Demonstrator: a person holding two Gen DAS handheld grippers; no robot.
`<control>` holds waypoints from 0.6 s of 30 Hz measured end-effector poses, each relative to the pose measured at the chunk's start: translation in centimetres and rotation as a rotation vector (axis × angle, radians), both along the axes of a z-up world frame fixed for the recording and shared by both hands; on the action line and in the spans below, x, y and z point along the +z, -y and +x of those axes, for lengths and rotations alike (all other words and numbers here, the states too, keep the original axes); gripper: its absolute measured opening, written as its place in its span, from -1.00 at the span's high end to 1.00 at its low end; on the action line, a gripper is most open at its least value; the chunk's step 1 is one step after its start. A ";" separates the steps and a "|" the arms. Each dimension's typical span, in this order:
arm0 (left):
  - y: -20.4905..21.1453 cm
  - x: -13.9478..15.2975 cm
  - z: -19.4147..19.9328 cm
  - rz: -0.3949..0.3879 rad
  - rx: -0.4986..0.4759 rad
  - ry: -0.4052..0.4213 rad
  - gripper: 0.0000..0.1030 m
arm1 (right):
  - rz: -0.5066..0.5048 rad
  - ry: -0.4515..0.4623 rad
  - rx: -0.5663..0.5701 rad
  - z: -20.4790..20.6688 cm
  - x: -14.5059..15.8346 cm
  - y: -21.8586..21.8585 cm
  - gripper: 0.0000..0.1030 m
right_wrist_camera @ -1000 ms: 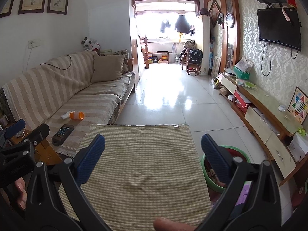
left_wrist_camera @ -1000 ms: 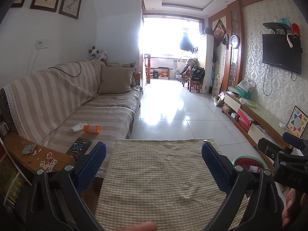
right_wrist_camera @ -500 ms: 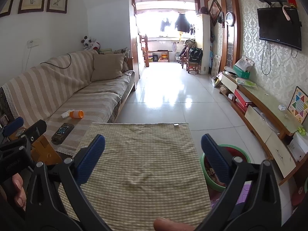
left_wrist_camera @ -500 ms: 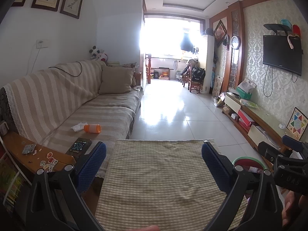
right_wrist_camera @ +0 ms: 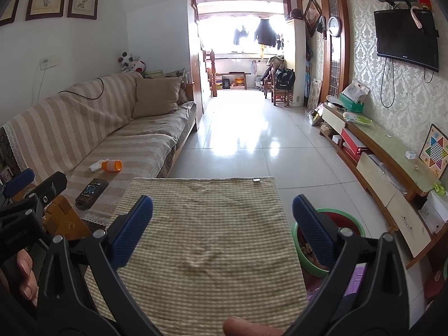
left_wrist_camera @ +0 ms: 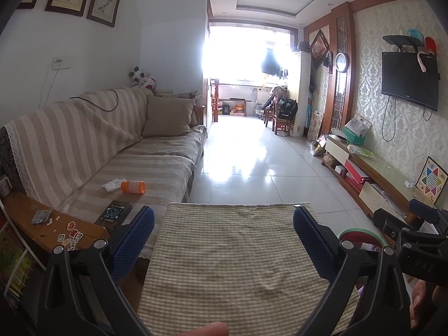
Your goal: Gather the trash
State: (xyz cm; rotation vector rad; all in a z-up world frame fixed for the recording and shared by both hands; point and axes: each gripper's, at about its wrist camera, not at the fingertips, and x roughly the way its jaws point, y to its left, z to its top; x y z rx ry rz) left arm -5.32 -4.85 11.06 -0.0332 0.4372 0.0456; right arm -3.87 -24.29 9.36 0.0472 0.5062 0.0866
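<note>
An orange bottle (left_wrist_camera: pixel 133 187) lies on its side on the striped sofa seat, with a crumpled white tissue (left_wrist_camera: pixel 112 184) just left of it. Both show again in the right wrist view, the bottle (right_wrist_camera: pixel 112 165) and the tissue (right_wrist_camera: pixel 95 165). A green basin (right_wrist_camera: pixel 330 243) holding scraps stands on the floor right of the checked-cloth table (right_wrist_camera: pixel 207 238). My left gripper (left_wrist_camera: pixel 224 240) hovers open over that table, nothing between its blue pads. My right gripper (right_wrist_camera: pixel 222 224) is open too, above the same cloth. Each gripper appears at the edge of the other's view.
A black remote (left_wrist_camera: pixel 113 213) lies on the sofa near a wooden side table (left_wrist_camera: pixel 42 226) strewn with small bits. A low TV cabinet (right_wrist_camera: pixel 386 168) runs along the right wall. Tiled floor (right_wrist_camera: pixel 246 140) stretches toward a bright balcony.
Both grippers have shifted only slightly; the views drift a little. Nothing was taken hold of or let go.
</note>
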 end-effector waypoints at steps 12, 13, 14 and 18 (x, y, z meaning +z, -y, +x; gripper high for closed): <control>0.4 0.2 -0.2 -0.006 0.006 0.001 -0.85 | 0.003 -0.006 0.002 0.0 -0.2 0.2 -0.91; 0.4 0.2 -0.2 -0.006 0.005 0.002 -0.85 | 0.004 -0.006 0.004 0.0 -0.2 0.2 -0.91; 0.3 0.2 -0.2 -0.007 0.005 0.001 -0.85 | 0.004 -0.006 0.005 0.0 -0.2 0.2 -0.91; 0.3 0.2 -0.3 -0.009 0.005 0.004 -0.85 | 0.002 -0.005 0.004 -0.1 -0.3 0.1 -0.91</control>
